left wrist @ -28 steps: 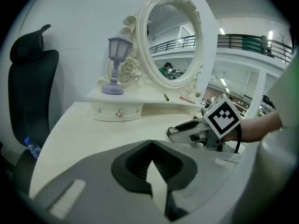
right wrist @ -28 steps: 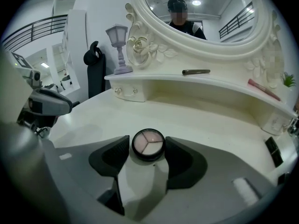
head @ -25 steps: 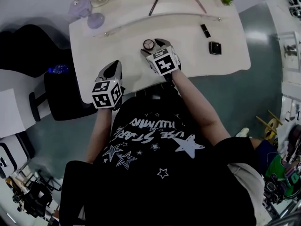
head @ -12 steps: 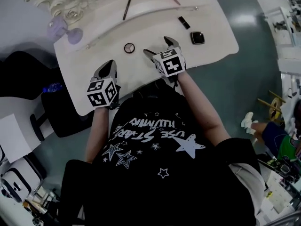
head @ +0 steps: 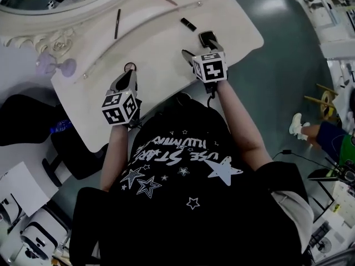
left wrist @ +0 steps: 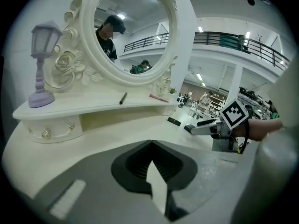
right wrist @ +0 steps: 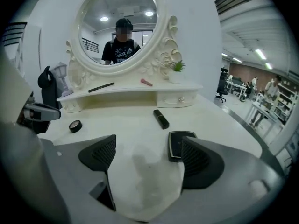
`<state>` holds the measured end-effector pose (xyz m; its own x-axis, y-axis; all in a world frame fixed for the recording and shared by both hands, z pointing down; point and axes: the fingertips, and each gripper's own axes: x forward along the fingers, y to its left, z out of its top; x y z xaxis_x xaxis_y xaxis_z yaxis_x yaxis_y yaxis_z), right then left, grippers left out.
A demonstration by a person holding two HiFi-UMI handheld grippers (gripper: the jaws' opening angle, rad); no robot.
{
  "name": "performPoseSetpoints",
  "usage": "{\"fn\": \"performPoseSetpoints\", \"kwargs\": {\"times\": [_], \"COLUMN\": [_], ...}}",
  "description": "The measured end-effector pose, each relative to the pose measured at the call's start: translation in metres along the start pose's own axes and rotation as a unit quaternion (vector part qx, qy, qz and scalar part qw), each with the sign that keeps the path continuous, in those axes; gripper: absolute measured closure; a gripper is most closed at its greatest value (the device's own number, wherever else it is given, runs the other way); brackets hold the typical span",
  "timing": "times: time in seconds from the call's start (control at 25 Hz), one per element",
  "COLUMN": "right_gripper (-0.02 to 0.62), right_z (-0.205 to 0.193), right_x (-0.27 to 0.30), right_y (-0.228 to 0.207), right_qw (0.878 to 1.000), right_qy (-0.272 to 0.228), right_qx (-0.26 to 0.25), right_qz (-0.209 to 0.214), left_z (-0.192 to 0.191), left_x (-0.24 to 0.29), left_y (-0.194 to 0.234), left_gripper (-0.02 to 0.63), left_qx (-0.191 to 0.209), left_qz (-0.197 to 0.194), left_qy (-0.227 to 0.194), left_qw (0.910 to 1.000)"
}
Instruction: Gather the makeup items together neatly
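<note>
Change: right claw (head: 201, 49) had let go of the small round black compact (head: 130, 67), its jaws just opening, and swung right across the white tabletop (head: 161, 49).
Meaning: the flat square black compact (right wrist: 180, 143) was probably the next pickup.
Right claw: spread wide and empty, with the square compact at its right jaw tip.
Left claw (left wrist: 150, 146): pressed together and empty, just behind the round compact.

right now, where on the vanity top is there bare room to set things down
The widest bare stretch of the tabletop lies mid-table, between the round compact and the lipstick. The left end, below the purple lamp, is also bare. The right end is crowded: lipstick, square compact and the open right gripper sit close together.
</note>
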<state>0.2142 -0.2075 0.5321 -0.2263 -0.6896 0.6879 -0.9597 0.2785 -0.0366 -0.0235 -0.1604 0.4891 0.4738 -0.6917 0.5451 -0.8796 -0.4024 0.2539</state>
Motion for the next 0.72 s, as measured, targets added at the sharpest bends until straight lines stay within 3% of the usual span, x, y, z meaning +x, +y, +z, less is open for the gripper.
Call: {"fn": "performPoseSetpoints", "kwargs": {"times": [0.28, 0.72], "right_gripper": [0.147, 0.166], "right_z": [-0.003, -0.016], "right_x": [0.007, 0.044], "right_y": [-0.054, -0.076], "right_qw": [0.998, 0.997], "right_qy": [0.003, 0.038], "right_qx": [0.035, 0.053], "right_qz": [-0.048, -0.049], "left_z": [0.006, 0.01], "left_x": [0.021, 0.039], "left_y": [-0.021, -0.028], "left_gripper": [0.604, 0.604], "left_qx": [0.008, 0.004], "left_qz": [-0.003, 0.023], "left_qy": [0.009, 0.021], "left_qw": [0.9999, 0.9995]}}
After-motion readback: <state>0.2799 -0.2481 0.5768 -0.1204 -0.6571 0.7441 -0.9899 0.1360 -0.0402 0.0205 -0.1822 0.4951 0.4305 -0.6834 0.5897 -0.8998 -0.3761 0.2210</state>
